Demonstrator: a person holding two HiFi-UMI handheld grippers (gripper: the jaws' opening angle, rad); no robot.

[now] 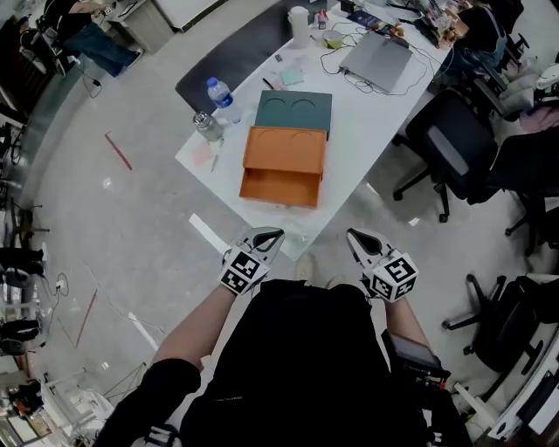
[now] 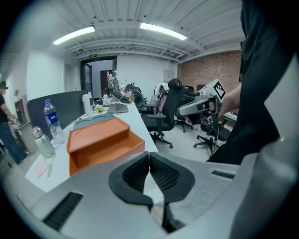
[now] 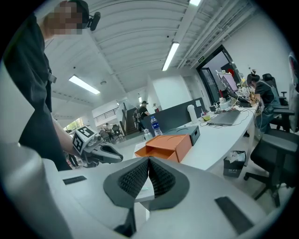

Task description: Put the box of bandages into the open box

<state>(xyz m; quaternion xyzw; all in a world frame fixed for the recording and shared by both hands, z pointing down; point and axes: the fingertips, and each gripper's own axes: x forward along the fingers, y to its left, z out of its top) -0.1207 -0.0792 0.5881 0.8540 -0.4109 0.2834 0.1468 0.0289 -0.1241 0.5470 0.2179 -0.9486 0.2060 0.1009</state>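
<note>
An orange box [image 1: 282, 164] lies open toward me on the white table [image 1: 367, 113], and a dark green box [image 1: 294, 112] touches its far side. I cannot pick out a box of bandages. My left gripper [image 1: 276, 235] and right gripper [image 1: 352, 235] hover side by side near my body, short of the table's near corner. Both are shut with nothing between the pads. In the left gripper view the shut left gripper [image 2: 149, 156] points at the orange box [image 2: 100, 140]. The right gripper [image 3: 148, 161] also faces the orange box [image 3: 168, 145].
A water bottle [image 1: 222, 99] and a metal flask [image 1: 207, 126] stand left of the boxes. A laptop [image 1: 377, 63], cables and a white cup [image 1: 299, 24] occupy the table's far end. Black office chairs [image 1: 450, 148] stand to the right on the grey floor.
</note>
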